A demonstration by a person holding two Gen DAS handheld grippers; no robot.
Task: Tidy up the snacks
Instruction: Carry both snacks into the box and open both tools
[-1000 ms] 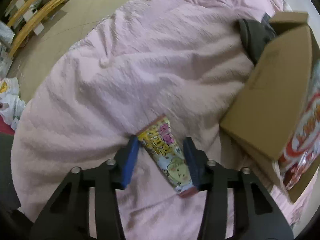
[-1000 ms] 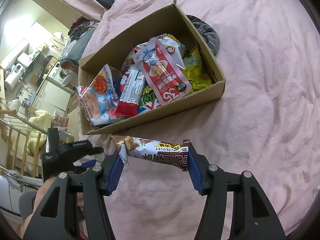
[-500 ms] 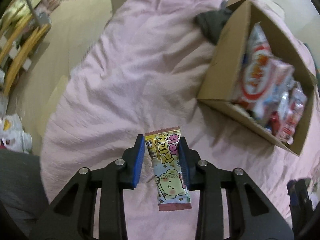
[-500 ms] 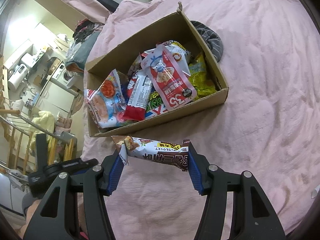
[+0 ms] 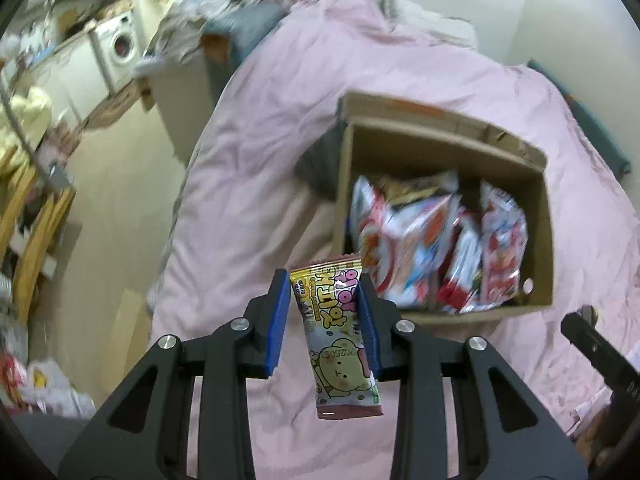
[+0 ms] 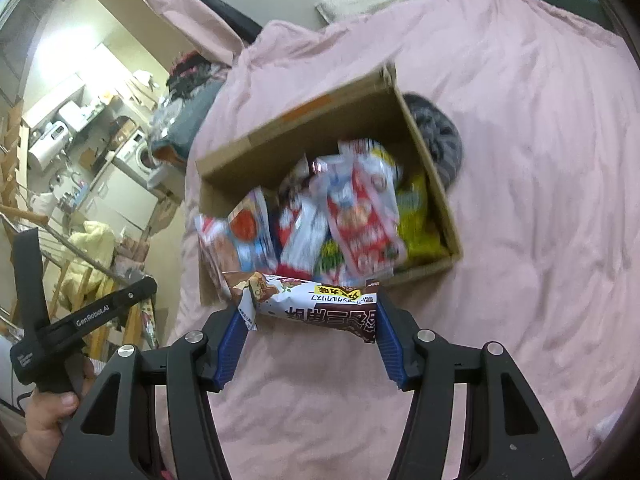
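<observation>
Pink bedspread [image 5: 260, 184]: cardboard box [image 5: 448, 148] of snack packets. Grey cloth [image 6: 440, 136] beside box, clearer from right wrist. Left gripper [image 5: 325, 312] jaws narrow, clamping cartoon candy packet [image 5: 340, 340]; right gripper [image 6: 310, 322] jaws mid-width, gripping chocolate bar [image 6: 312, 304].

Snack-filled cardboard box [image 5: 440, 152] on pink bedspread [image 5: 260, 160]

Two wrist cameras, both tilted down over the bed

Each looks along its own fingers from above; both share the cardboard box [image 5: 448, 312] [image 6: 304, 136] (left view from its near side) on the pink bedspread [image 5: 260, 168] [image 6: 540, 160].
</observation>
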